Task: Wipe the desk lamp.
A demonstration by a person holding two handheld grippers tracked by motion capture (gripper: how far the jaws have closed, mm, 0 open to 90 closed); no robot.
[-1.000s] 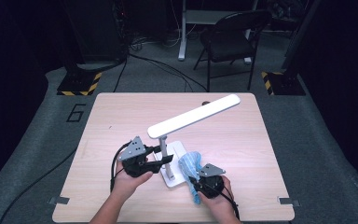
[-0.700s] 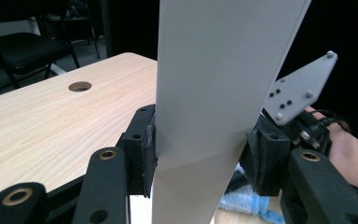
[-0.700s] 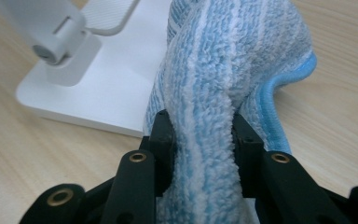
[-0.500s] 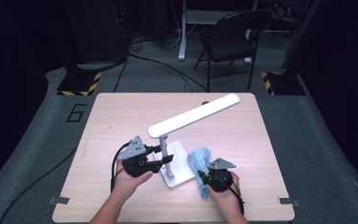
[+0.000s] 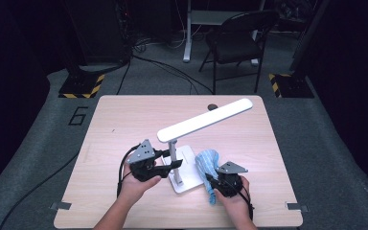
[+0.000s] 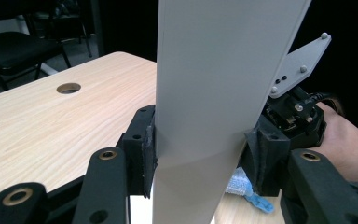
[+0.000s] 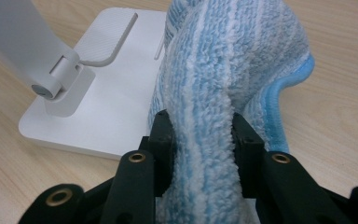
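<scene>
A white desk lamp (image 5: 203, 120) stands on its flat base (image 5: 188, 175) near the table's front middle. My left gripper (image 5: 168, 159) is shut on the lamp's upright post (image 6: 214, 93), one pad on each side. To the right of the base, my right gripper (image 5: 210, 180) is shut on a bunched blue-and-white striped cloth (image 5: 207, 165). In the right gripper view the cloth (image 7: 223, 79) bulges up between the jaws and hangs over the edge of the lamp base (image 7: 107, 88).
The wooden table (image 5: 124, 124) has a small round hole (image 5: 212, 107) near its far edge. A black folding chair (image 5: 237, 43) stands behind the table, and yellow-black striped stand feet (image 5: 81, 86) sit on the grey floor.
My right gripper has moved to the right with the cloth, away from the lamp base. The left gripper has stayed on the post.
</scene>
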